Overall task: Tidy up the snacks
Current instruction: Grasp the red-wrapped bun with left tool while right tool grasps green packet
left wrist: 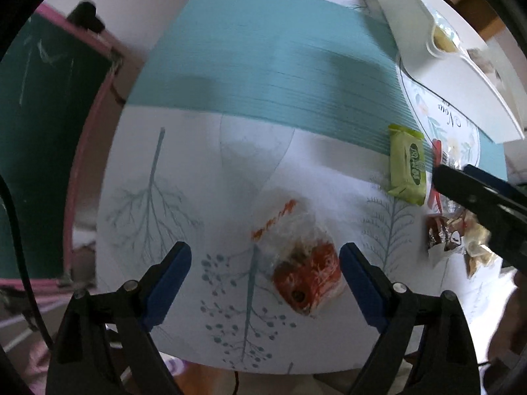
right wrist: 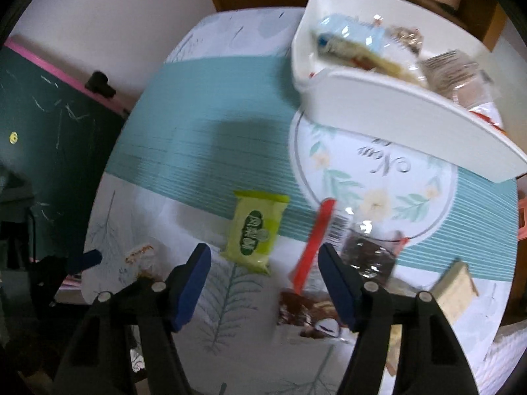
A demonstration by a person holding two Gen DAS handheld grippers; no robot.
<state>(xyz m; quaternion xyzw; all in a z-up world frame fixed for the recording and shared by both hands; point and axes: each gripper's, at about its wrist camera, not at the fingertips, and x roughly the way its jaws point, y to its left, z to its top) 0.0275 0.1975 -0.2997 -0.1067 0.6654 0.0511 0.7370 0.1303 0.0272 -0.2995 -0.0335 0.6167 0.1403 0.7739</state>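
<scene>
My left gripper [left wrist: 265,265] is open above an orange-and-clear snack pack [left wrist: 304,271] lying on the tablecloth, closer to its right finger. My right gripper [right wrist: 263,263] is open and empty over the cloth. A green snack pack [right wrist: 255,230] lies just ahead of it, also in the left wrist view [left wrist: 406,164]. A clear pack with a red edge [right wrist: 329,237] and a brown wrapped snack [right wrist: 306,309] lie by its right finger. A white tray [right wrist: 395,115] at the back right holds several snacks.
A round table with a teal-and-white cloth [left wrist: 263,65] carries everything. A green chalkboard with a pink frame [left wrist: 49,131] stands to the left. More wrapped snacks [left wrist: 461,237] lie at the table's right. The right gripper's black arm [left wrist: 477,197] shows in the left wrist view.
</scene>
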